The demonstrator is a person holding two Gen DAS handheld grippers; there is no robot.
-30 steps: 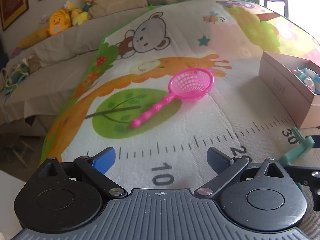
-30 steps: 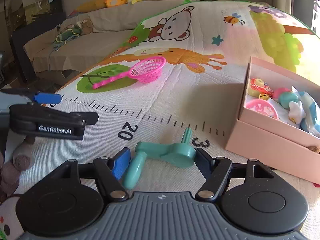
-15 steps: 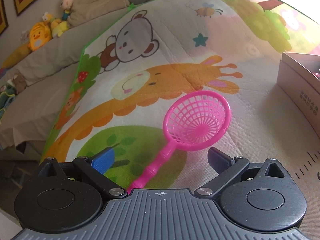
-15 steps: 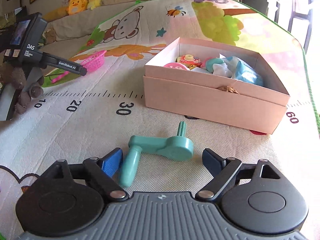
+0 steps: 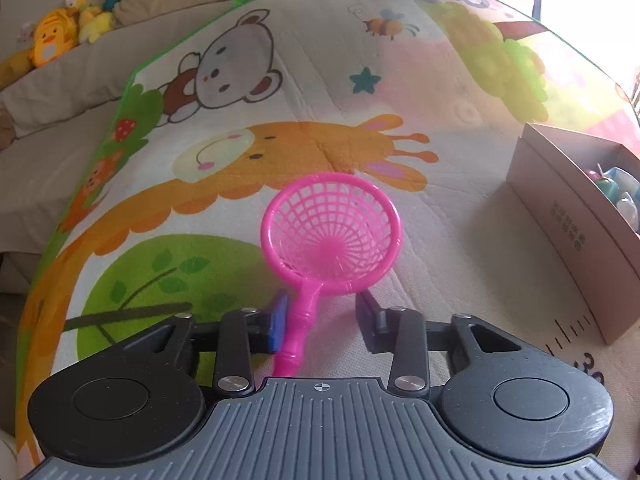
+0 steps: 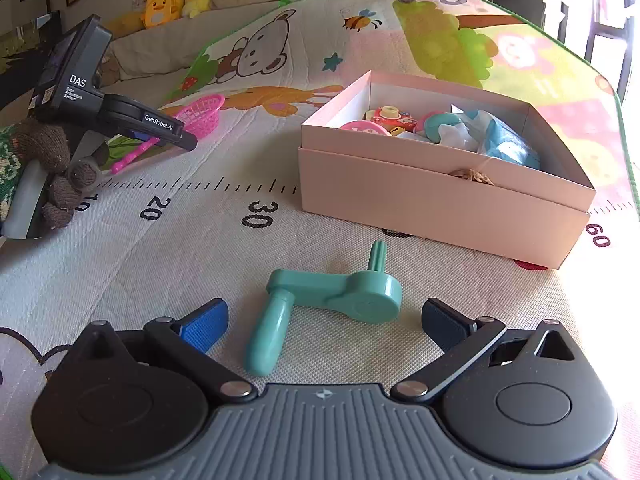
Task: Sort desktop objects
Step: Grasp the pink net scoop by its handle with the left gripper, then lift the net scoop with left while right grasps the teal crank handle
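Observation:
A pink toy net lies on the play mat. Its handle runs back between the jaws of my left gripper, which has shut on it: the blue pad presses the handle's side. From the right wrist the left gripper shows on the same pink net. A teal toy crank lies flat on the mat between the fingers of my right gripper. Those jaws are opening, and neither pad touches the crank. The open pink box stands just beyond it.
The pink box holds several toys and sits at the right of the left wrist view. A hand in a brown knit glove holds the left gripper. Plush toys line the sofa behind the mat.
My left gripper moved forward over the net's handle and closed its jaws on it. My right gripper swung round to face the box, and its jaws spread wider around the teal crank.

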